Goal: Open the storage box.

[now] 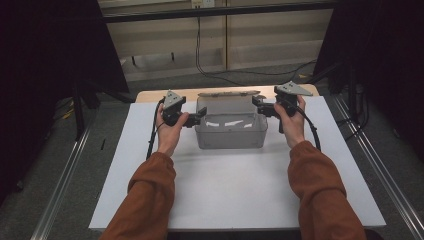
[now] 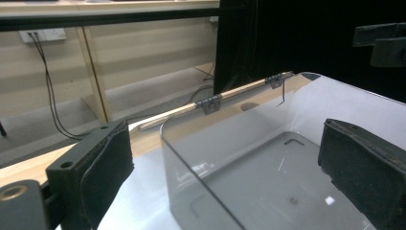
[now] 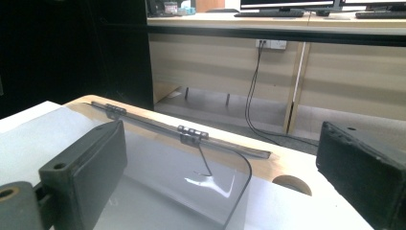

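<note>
Sleeves (image 1: 150,200) entering from the near edge; left gripper (image 1: 199,117) and right gripper (image 1: 256,103), jaws spread, are straddling the end walls of the clear box (image 1: 230,134) at the table's (image 1: 225,190) far edge.

box (image 2: 268,158) front wall: cut off | dark speck (image 2: 293,200) inside: perhaps dirt

So we've got a wooden table (image 1: 150,94) here with a big white sheet (image 1: 235,185) laid over most of it, just a strip of bare wood peeking out along the far edge. In the right gripper view we can spot a round hole (image 3: 292,184) in that bare wood near the corner. Sitting right on the white sheet, toward the far side and roughly centred, is a clear plastic box (image 1: 230,135) with its hinged lid (image 1: 229,93) flipped open toward the back.
</note>
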Motion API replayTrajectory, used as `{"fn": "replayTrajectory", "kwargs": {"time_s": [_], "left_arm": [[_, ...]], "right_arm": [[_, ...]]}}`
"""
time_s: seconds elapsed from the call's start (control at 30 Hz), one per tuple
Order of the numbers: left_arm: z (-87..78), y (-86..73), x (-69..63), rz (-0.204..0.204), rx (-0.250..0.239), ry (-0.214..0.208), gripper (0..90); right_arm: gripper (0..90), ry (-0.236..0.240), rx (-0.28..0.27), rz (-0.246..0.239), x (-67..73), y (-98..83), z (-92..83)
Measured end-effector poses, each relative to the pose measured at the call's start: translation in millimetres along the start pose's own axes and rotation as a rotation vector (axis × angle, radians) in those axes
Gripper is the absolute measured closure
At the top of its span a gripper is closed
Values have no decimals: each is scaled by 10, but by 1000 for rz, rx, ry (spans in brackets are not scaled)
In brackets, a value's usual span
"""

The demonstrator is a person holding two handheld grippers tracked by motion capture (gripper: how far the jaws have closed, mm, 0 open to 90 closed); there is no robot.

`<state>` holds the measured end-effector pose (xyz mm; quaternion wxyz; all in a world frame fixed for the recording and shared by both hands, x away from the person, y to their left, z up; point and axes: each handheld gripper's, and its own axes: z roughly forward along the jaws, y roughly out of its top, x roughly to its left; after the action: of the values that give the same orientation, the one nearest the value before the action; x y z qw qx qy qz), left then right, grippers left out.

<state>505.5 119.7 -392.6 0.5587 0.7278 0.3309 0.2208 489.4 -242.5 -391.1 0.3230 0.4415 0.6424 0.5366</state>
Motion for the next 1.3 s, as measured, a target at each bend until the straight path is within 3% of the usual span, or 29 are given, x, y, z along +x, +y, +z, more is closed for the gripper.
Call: {"fn": "replayTrajectory", "kwargs": {"time_s": [0.13, 0.3, 0.53, 0.7, 0.9, 1.3], "left_arm": [[-133, -19, -25, -13, -26, 0, 48], [-264, -61, -65, -13, -23, 4, 50], [-450, -101, -162, -11, -37, -12, 49], [-584, -112, -224, 28, -61, -7, 49], [-725, -182, -298, 31, -76, -8, 49], [-1085, -366, -354, 28, -91, 10, 48]], "right_arm": [[29, 9, -23, -3, 53, 14, -114], [25, -9, -23, -36, 111, -19, -262], [24, -9, -35, -40, 181, -97, -484], [24, -3, -57, -72, 226, -121, -668], [23, -4, -49, -95, 257, -186, -878], [22, -23, -70, -87, 267, -414, -1270]]}}
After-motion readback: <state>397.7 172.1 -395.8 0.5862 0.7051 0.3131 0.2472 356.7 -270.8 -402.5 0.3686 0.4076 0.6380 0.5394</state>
